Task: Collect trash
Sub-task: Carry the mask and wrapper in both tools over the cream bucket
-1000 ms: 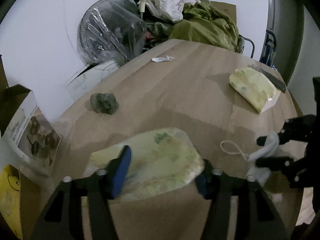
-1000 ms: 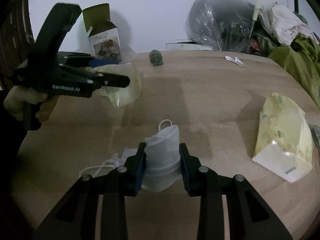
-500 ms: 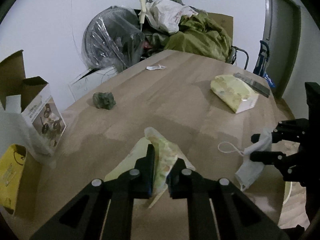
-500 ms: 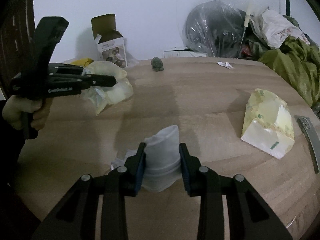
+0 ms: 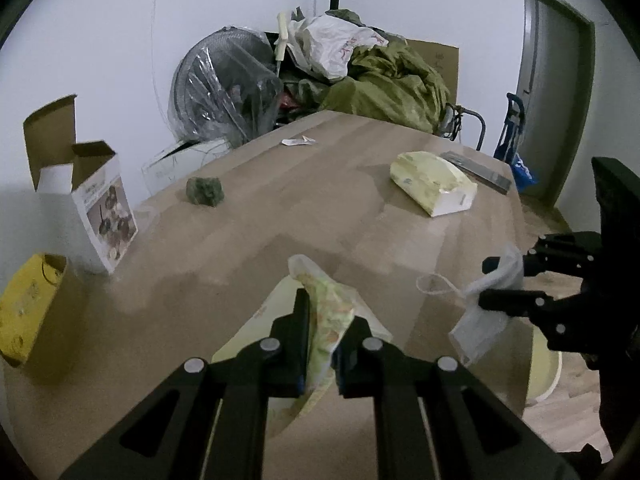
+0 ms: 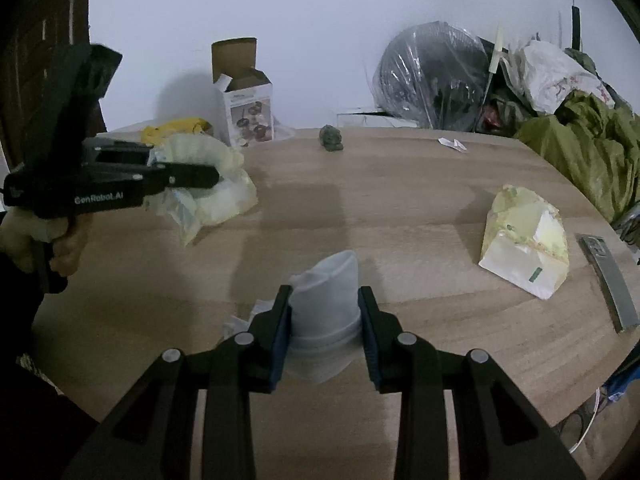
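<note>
My left gripper (image 5: 325, 320) is shut on a crumpled yellow-green plastic wrapper (image 5: 326, 312) and holds it above the wooden table (image 5: 280, 216); it also shows in the right wrist view (image 6: 216, 196), hanging from the left gripper (image 6: 208, 176). My right gripper (image 6: 323, 312) is shut on a white face mask (image 6: 326, 320), lifted off the table; in the left wrist view the mask (image 5: 480, 320) dangles from the right gripper (image 5: 484, 284). A second yellow-green packet (image 5: 434, 182) (image 6: 524, 244), a small dark green lump (image 5: 204, 191) (image 6: 331, 138) and a white paper scrap (image 5: 298, 142) (image 6: 452, 144) lie on the table.
An open cardboard box (image 5: 100, 208) and a yellow bag (image 5: 28, 308) stand at the table's left edge. A plastic-wrapped fan (image 5: 224, 88), bags and an olive cloth pile (image 5: 388, 84) crowd the far end. A grey flat bar (image 6: 608, 280) lies near the right edge. A pale bin (image 5: 546, 368) stands below the table's right side.
My left gripper closed on the wrapper and lifted it off the table, pulling back. My right gripper rose and drew back with the mask, which left the table.
</note>
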Demonstrator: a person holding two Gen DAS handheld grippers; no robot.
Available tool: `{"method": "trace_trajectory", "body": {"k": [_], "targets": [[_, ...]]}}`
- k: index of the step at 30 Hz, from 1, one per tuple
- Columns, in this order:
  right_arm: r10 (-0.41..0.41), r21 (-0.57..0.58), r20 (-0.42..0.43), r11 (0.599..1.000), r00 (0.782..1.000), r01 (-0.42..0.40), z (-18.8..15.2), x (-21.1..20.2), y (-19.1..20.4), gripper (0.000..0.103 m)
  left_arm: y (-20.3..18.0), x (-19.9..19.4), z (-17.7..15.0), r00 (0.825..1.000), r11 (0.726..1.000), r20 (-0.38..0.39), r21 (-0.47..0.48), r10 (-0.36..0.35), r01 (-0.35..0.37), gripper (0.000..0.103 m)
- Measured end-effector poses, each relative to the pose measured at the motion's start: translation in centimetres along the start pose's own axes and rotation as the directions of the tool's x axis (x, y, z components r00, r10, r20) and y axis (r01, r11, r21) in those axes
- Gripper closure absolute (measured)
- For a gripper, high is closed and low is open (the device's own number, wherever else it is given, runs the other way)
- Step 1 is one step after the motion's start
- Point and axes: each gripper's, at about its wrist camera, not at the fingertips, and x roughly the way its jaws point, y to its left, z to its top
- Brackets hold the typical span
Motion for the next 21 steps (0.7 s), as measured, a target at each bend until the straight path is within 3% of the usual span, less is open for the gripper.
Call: {"method": "trace_trajectory", "body": {"k": [9, 21], "targets": [[-0.026, 0.005, 0.018, 1.000, 0.999, 0.026, -1.6, -2.2, 0.5, 0.073, -1.2, -1.3, -2.3, 0.999, 0.999, 0.013, -0.035, -0.041, 0.041, 0.094], [-0.085, 0.039, 0.036, 0.996, 0.996, 0.084, -5.2, -5.9, 0.4, 0.073, -6.5, -3.5, -2.8, 0.994, 0.995, 0.063, 0.054, -0.089, 0.086, 0.094]]}}
